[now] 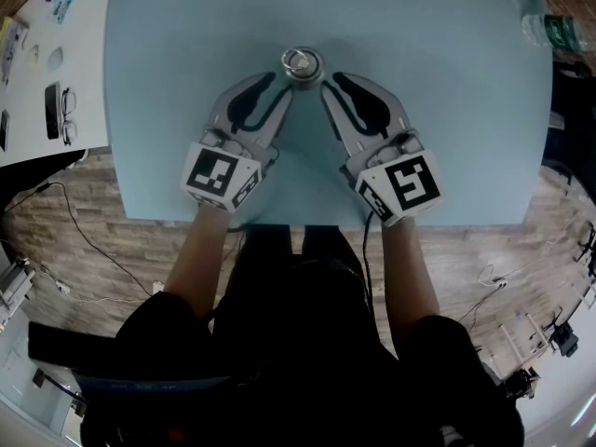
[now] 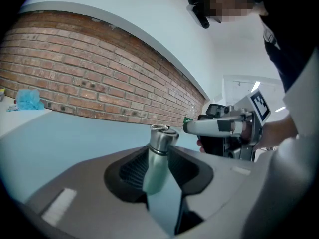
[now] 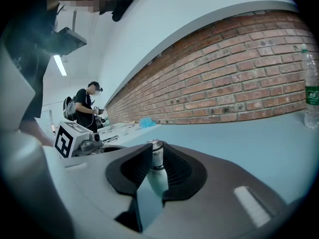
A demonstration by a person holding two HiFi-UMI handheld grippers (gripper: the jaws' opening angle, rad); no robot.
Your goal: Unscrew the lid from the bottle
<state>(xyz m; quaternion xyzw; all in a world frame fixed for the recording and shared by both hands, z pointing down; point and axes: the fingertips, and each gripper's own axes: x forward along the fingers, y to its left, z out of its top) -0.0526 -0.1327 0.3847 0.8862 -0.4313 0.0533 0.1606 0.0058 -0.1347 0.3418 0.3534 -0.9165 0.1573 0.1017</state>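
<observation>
1. The bottle [image 2: 157,178] is slim, pale green below and bare steel above. Its steel lid [image 2: 160,138] is on, with a small ring [image 1: 298,60] lying on top.
2. It stands upright on the blue table [image 1: 168,110], near the far middle, straight ahead of the person.
3. The left gripper [image 1: 284,91] comes in from the left, and its pads are closed against the bottle's body just under the lid.
4. The right gripper [image 1: 328,91] comes in from the right, a little higher, and is clamped on the lid.
5. I count one bottle, one lid, two grippers and two marker cubes [image 1: 220,175], one on each gripper.
6. Around them I see:
   - one plastic water bottle [image 1: 549,31] at the table's far right edge
   - one blue cloth [image 2: 29,99] and one pair of glasses [image 1: 68,115] on the white side table [image 1: 28,82]
   - one bystander [image 3: 87,108] farther back in the room
</observation>
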